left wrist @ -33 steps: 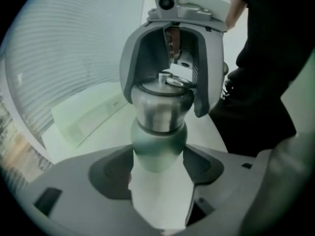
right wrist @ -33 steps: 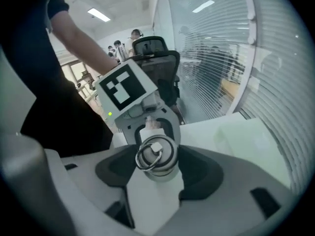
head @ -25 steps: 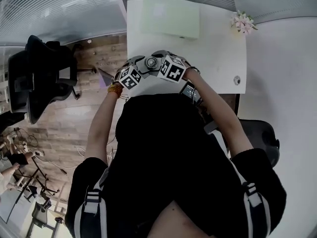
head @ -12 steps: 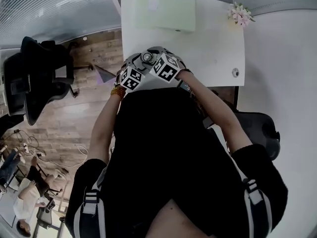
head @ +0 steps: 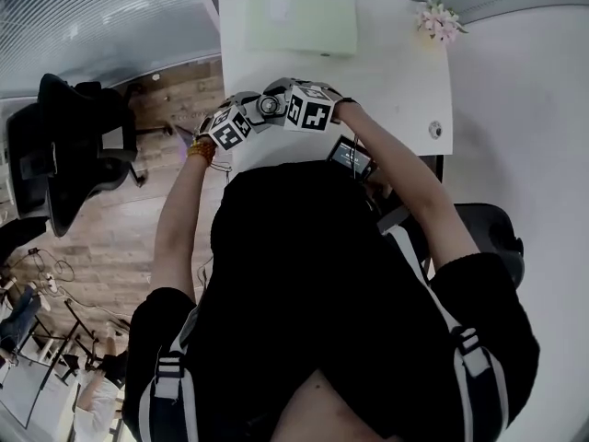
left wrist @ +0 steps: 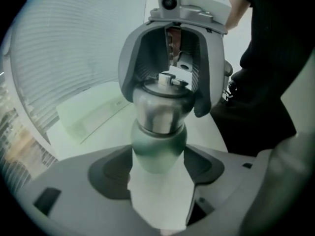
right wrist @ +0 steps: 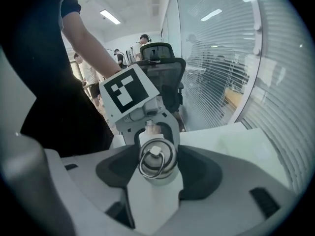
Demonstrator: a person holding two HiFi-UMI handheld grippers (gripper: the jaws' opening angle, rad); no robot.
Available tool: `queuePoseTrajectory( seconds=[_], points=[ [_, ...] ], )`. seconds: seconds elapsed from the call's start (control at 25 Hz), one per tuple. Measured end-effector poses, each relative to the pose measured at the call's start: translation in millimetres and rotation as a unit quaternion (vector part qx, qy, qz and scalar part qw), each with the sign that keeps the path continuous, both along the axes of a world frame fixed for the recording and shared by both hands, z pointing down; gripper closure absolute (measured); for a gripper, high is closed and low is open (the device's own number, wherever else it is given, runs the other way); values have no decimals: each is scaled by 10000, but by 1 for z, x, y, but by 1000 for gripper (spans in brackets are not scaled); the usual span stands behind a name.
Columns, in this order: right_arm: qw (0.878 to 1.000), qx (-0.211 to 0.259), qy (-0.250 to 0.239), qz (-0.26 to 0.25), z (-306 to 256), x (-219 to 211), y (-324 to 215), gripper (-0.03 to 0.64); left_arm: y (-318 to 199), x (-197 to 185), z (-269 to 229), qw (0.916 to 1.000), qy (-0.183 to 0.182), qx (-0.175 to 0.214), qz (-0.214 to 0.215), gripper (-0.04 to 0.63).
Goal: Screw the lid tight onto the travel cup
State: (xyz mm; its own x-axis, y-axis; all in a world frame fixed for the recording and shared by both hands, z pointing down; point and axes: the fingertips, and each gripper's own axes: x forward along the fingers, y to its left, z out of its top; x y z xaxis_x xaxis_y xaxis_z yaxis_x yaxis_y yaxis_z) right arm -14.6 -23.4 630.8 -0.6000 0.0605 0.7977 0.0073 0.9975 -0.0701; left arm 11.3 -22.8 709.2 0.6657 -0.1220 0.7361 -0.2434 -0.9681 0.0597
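Silver lid [right wrist: 156,163], silver-and-green travel cup [left wrist: 158,132], white table [head: 396,72], pale green mat [head: 299,17], pink flowers [head: 438,21]

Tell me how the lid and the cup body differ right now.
The lid is shiny steel with a ring handle; the cup body is dull green. The lid sits in the right hand-held gripper, the cup body in the left hand-held gripper. Both are round and share one axis.
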Motion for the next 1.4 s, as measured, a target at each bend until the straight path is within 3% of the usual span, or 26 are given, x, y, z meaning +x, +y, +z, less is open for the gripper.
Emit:
queuePoseTrajectory(
  seconds=[0.12,0.24,0.36,0.48,0.56,0.6,0.72,0.76,0.8,0.84,0.92,1.12,1.4],
  points=[
    [9984,151,-330,429,-7,12,-3,342,3,-7,-2,9988,94,127,-474,267],
    [9849,116,-1032,1384,-35,34,-16,345,16,-19,-22,9961,430,169,-754,268],
    [9575,306,-1695,2315,-71,56,-35,386,34,-21,-68,9895,1213,116,-775,336],
    [9222,594,-2310,3043,-108,73,-55,427,23,-17,-130,9710,2092,335,-1104,373],
    [9005,803,-2627,3372,-130,78,-66,455,-7,-22,-170,9488,2485,868,-1747,397],
    [8912,922,-2750,3489,-140,78,-70,479,-26,-29,-188,9338,2528,1266,-2194,415],
    [8687,1370,-2883,3787,-161,76,-80,586,-72,-59,-225,8730,2018,2626,-3581,521],
    [8625,1540,-2831,3901,-163,76,-83,610,-79,-65,-232,8544,1910,2859,-3895,549],
    [8572,1680,-2758,4012,-163,76,-85,614,-82,-67,-235,8415,1914,2931,-4115,555],
    [8534,1767,-2684,4104,-161,76,-88,615,-84,-67,-236,8338,1976,2908,-4257,561],
    [8518,1821,-2557,4195,-154,74,-89,617,-86,-61,-235,8299,2089,2813,-4341,568],
    [8578,1766,-2487,4136,-144,66,-79,618,-80,-46,-231,8429,2167,2696,-4122,568],
    [8585,1750,-2473,4137,-143,68,-80,618,-80,-45,-224,8503,2062,2626,-4067,568]
  ],
)
